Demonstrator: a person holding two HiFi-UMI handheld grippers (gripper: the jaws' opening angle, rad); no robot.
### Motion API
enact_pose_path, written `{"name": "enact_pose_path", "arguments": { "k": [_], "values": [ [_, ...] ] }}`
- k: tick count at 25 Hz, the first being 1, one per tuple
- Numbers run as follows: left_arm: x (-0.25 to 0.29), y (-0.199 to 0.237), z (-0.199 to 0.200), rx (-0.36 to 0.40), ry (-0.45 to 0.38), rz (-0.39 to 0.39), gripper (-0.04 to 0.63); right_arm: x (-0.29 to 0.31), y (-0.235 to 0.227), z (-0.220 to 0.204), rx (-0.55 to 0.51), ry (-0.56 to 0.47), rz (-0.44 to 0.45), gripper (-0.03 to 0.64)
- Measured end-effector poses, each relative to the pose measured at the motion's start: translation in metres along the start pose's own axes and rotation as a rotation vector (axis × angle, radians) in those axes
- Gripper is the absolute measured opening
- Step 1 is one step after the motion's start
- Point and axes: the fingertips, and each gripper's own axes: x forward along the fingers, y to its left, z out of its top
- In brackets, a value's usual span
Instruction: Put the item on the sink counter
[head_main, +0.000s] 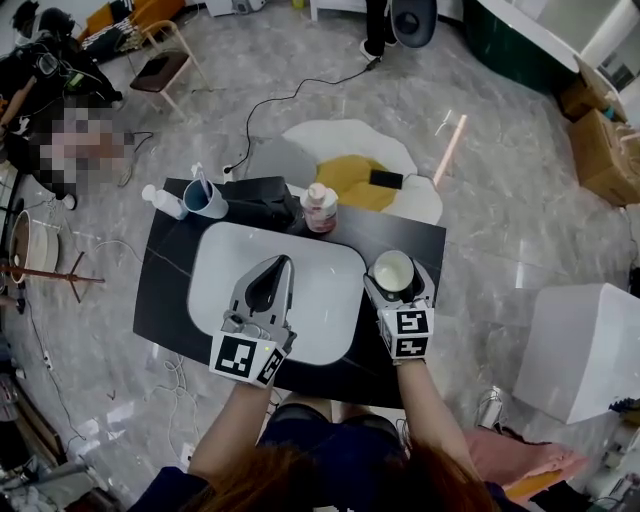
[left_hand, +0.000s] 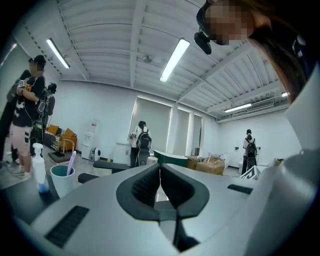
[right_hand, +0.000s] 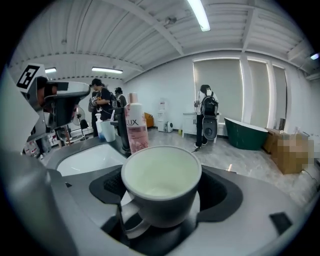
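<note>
Mug (right_hand: 161, 182) stands upright, clamped between the jaws of the right gripper (head_main: 395, 290), handle toward the gripper body. It is over the sink counter (head_main: 425, 243), at 3 o'clock of the basin (head_main: 330, 300). Release likely requires only a straight descent. Left gripper (head_main: 278, 270), jaws together on nothing, hovers over the basin.

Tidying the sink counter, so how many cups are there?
2. A mug sits in the right hand-held gripper, right of the basin; a blue cup holding a toothbrush stands at the counter's back left. None seems hidden.
</note>
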Motion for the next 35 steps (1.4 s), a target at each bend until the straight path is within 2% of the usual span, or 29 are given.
{"name": "enact_pose_path", "arguments": {
  "k": [12, 17, 25, 28, 32, 35],
  "values": [
    [-0.003, -0.002, -0.009, -0.002, 0.011, 0.02, 0.023, 0.006, 0.001, -0.015, 0.003, 0.008, 0.009, 0.437],
    [-0.009, -0.008, 0.002, 0.003, -0.003, 0.021, 0.023, -0.005, 0.005, 0.0, 0.066, -0.034, 0.06, 0.477],
    [-0.021, -0.019, 0.031, 0.019, -0.055, 0.015, 0.023, -0.044, 0.005, 0.046, 0.047, -0.142, 0.049, 0.473],
    [-0.027, -0.024, 0.045, 0.025, -0.078, 0.01, 0.023, -0.067, 0.007, 0.073, 0.048, -0.212, 0.06, 0.393],
    [-0.035, -0.032, 0.064, 0.035, -0.114, 0.005, 0.023, -0.103, 0.009, 0.11, 0.023, -0.337, 0.044, 0.165],
    [-0.043, -0.041, 0.077, 0.045, -0.14, -0.002, 0.023, -0.13, 0.013, 0.13, 0.006, -0.398, 0.042, 0.092]
  ]
}}
